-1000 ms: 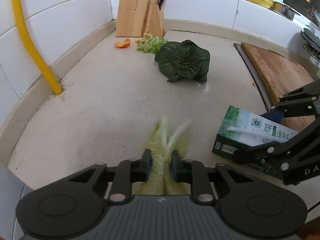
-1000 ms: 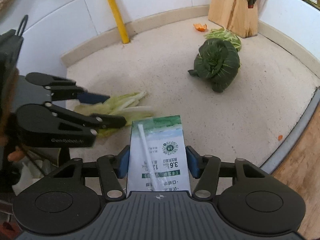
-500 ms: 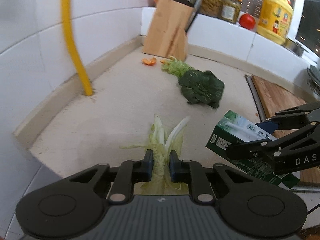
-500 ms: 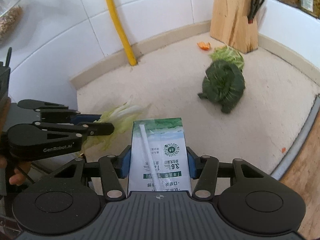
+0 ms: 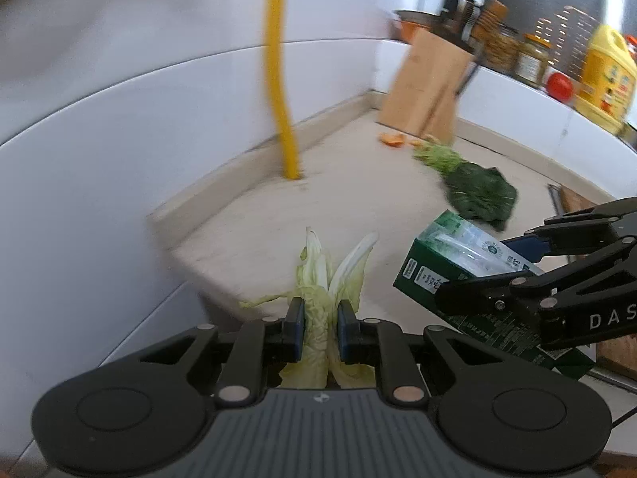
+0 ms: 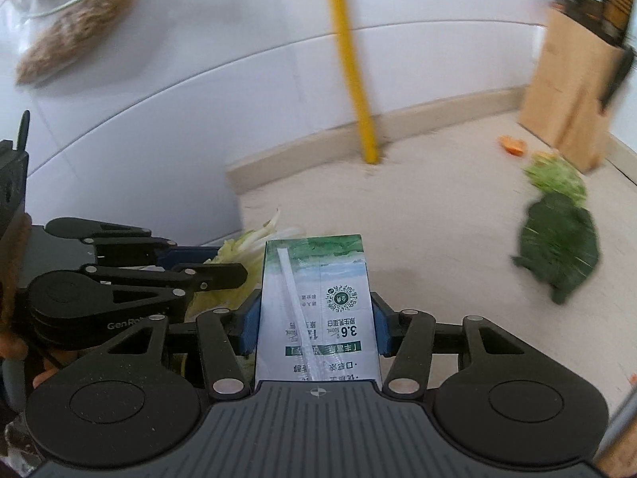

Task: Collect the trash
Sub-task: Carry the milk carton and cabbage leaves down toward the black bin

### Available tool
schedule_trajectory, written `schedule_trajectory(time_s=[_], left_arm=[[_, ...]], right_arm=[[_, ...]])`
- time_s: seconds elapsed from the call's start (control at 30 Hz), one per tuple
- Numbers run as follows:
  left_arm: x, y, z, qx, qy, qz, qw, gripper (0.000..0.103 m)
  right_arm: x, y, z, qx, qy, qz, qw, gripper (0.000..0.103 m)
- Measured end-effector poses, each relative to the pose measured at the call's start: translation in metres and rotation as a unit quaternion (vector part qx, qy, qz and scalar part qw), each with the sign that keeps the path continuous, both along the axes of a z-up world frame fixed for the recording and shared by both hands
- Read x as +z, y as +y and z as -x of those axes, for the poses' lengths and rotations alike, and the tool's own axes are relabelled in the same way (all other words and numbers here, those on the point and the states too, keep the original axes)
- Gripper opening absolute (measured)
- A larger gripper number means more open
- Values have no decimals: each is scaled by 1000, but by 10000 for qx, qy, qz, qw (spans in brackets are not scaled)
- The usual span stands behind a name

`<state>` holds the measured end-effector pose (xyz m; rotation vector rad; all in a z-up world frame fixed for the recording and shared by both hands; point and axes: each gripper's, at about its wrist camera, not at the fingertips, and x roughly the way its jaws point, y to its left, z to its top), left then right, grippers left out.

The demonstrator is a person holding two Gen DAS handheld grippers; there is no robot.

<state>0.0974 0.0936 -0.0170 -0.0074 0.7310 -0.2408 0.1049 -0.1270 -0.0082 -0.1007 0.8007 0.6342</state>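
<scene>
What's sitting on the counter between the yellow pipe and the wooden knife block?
Only an orange peel, near the knife block; otherwise bare counter from the pipe, in both views.

White tiled walls (image 5: 99, 139) meet a beige speckled counter (image 5: 358, 199).

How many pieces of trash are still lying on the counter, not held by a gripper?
3: an orange peel by the knife block, pale green scraps next to it, and a dark leafy vegetable nearer. More may lie out of view.
</scene>
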Motion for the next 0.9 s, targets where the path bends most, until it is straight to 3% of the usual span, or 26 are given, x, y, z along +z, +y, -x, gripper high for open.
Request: schedule_trajectory(time_s=[0.43, 0.9], left_arm=[[-7, 67, 40, 892, -88, 157, 9958, 12], [-9, 118, 67, 1624, -365, 377, 9853, 12]], right_arm=[[-6, 73, 10, 758, 36, 67, 9971, 60], [-8, 135, 31, 1281, 9, 214, 9915, 60]])
